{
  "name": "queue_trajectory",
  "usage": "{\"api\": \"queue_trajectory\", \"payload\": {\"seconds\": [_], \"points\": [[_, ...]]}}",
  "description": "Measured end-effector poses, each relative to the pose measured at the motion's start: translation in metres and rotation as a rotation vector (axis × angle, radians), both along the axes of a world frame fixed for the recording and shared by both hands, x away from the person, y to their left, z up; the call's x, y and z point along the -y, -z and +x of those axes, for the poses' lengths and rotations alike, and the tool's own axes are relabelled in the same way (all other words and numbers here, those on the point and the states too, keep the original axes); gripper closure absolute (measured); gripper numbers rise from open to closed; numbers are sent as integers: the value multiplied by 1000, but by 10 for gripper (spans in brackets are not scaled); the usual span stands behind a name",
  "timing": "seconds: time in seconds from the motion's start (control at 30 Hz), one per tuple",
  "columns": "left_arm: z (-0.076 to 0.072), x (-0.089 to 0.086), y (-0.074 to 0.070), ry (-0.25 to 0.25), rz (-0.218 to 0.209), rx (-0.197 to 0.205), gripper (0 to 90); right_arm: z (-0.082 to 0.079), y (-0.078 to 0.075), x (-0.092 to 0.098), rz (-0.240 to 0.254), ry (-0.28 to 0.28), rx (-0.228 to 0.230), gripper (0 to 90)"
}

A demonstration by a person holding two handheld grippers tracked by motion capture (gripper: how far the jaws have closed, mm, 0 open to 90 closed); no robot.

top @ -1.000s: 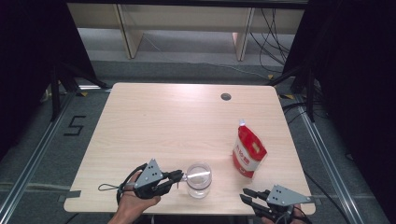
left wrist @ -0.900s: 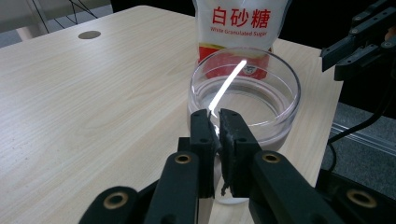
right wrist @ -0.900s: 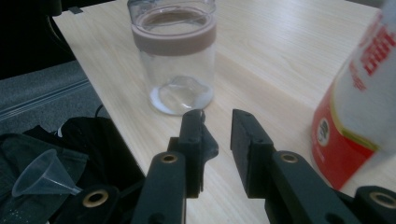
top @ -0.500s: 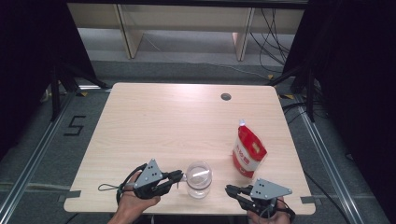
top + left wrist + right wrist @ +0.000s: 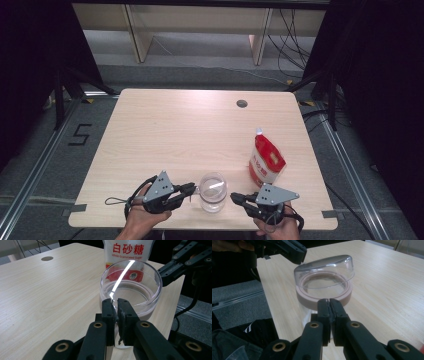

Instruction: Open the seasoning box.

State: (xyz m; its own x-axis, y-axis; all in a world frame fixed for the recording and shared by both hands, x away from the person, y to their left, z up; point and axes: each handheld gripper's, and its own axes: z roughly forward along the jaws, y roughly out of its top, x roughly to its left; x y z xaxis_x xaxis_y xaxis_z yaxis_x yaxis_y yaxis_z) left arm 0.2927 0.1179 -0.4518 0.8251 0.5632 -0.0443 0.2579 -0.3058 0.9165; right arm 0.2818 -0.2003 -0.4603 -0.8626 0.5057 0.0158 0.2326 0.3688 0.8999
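Observation:
A clear round jar [image 5: 212, 192] with a pinkish lower band stands near the table's front edge; a bright white streak crosses its top. My left gripper [image 5: 194, 188] lies level at its left and is shut, tips [image 5: 114, 301] at the jar's [image 5: 153, 290] near rim; whether they pinch anything I cannot tell. My right gripper [image 5: 232, 197] points at the jar [image 5: 324, 287] from the right. Its jaws have just been closing and are shut [image 5: 328, 300], with nothing between them. A red and white sugar bag [image 5: 265, 161] stands upright behind it.
The light wooden table [image 5: 175, 135] has a round cable hole [image 5: 242, 103] at the back right. Both hands sit at the front edge. Black stands and cables flank the table, and a floor mark "5" [image 5: 80, 134] lies to its left.
The right gripper has slid left from the front right corner to just beside the jar. The left gripper, jar and bag have stayed put.

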Motion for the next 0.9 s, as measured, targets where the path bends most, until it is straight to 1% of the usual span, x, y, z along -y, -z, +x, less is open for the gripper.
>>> {"api": "queue_trajectory", "payload": {"seconds": [0.03, 0.27, 0.3, 0.33, 0.37, 0.4, 0.47, 0.5, 0.57, 0.6, 0.63, 0.67, 0.7, 0.73, 0.77, 0.87, 0.9], "points": [[0, 0, 0, 0, 1, 1, 835, 3, 1, -1, -6, -11, 9, 876], [0, 0, 0, 5, 2, 1, 837, 6, 1, -5, -15, -18, 6, 878], [0, 0, 0, 2, 2, 1, 837, 7, 0, -7, -21, -9, 1, 878], [0, 0, 0, 2, 2, 1, 837, 9, 1, -8, -18, -16, 29, 878], [0, 0, 0, 5, 2, 1, 837, 8, 0, -8, -22, -14, 9, 878], [0, 0, 0, 5, 3, 1, 839, 9, -1, -8, -23, -11, 15, 878], [0, 0, 0, 4, 2, 1, 840, 9, -1, -9, -21, -16, 12, 878], [0, 0, 0, 4, 1, 0, 840, 10, -1, -11, -21, -24, 19, 878], [0, 0, 0, 4, 1, -1, 842, 10, -1, -12, -14, -26, -1, 878], [0, 0, 0, 2, -1, -4, 842, 10, -1, -12, -16, -28, 8, 879], [-1, 0, 1, -2, -9, -14, 842, 10, -2, -13, -13, -34, 4, 878], [-1, 0, 1, -3, -12, -19, 842, 10, -2, -13, -14, -21, 6, 878], [0, -1, 0, 10, 0, 0, 842, 10, -2, -14, -2, -18, 12, 878], [1, -1, 1, 18, -4, 3, 842, 10, -3, -15, -2, -24, 16, 879], [1, -1, 1, 20, -8, 2, 842, 10, -4, -14, -11, -35, 5, 878], [1, -1, 1, 18, -3, 2, 842, 10, -5, -15, -7, -39, 12, 878], [1, -1, 1, 16, -1, 1, 842, 9, -6, -15, -4, -24, 12, 878]]}}
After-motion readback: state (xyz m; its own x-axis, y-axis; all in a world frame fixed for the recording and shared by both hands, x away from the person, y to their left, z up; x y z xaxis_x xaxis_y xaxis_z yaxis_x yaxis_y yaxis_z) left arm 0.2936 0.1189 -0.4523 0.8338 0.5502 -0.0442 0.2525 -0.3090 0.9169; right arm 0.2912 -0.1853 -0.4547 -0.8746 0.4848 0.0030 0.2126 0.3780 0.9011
